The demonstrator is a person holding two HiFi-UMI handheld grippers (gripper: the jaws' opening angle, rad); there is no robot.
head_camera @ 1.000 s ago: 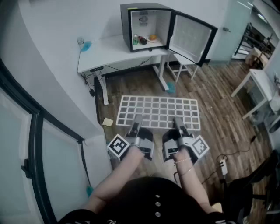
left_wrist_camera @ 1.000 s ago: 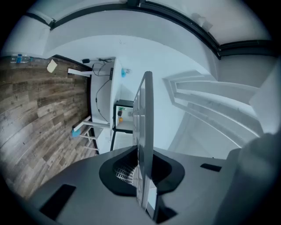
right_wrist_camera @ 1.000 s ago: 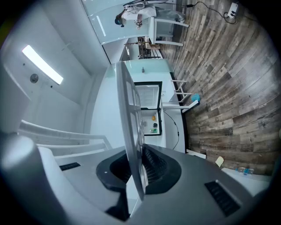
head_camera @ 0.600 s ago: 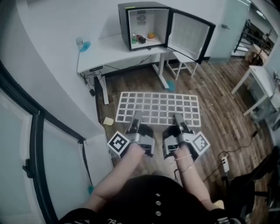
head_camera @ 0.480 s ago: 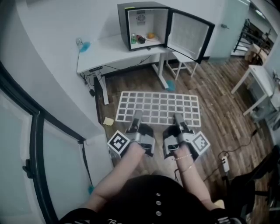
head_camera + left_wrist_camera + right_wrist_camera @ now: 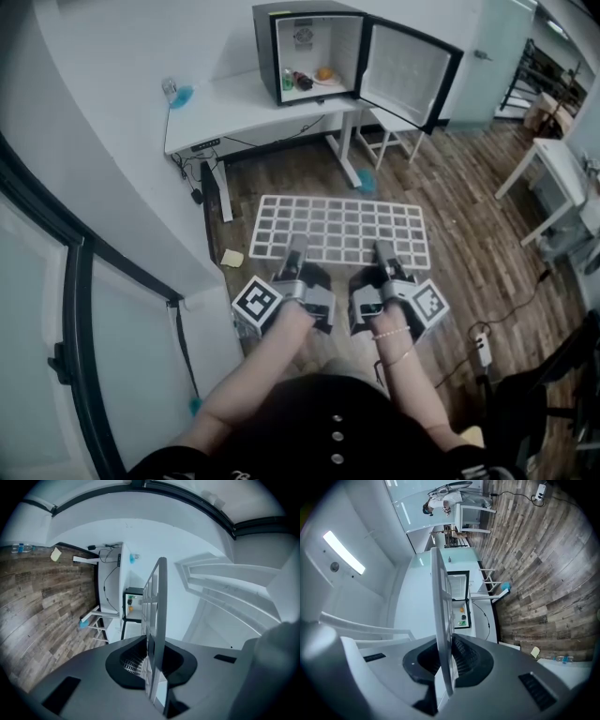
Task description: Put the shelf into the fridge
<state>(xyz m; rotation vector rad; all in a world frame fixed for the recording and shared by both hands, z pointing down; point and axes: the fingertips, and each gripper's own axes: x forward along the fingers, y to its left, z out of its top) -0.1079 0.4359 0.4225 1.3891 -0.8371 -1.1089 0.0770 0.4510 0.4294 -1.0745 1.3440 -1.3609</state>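
The left gripper [image 6: 296, 247] has its jaws pinched on the near edge of the white grid shelf [image 6: 342, 230]. The right gripper [image 6: 382, 253] has its jaws clamped on that same edge, just beside it toward 3 o'clock. The shelf hangs roughly level above the wood floor [image 6: 469, 253], with its long far edge facing 12 o'clock. Beyond that edge lies a strip of bare floor. Then comes the white counter [image 6: 234, 108], and on it at 12 o'clock stands the fridge [image 6: 314, 47]. The fridge door [image 6: 408, 73] is swung wide toward 2 o'clock. The shelf's 9 o'clock edge passes near the wall's corner [image 6: 187, 272]. A white table [image 6: 553, 173] stands well apart at 3 o'clock.
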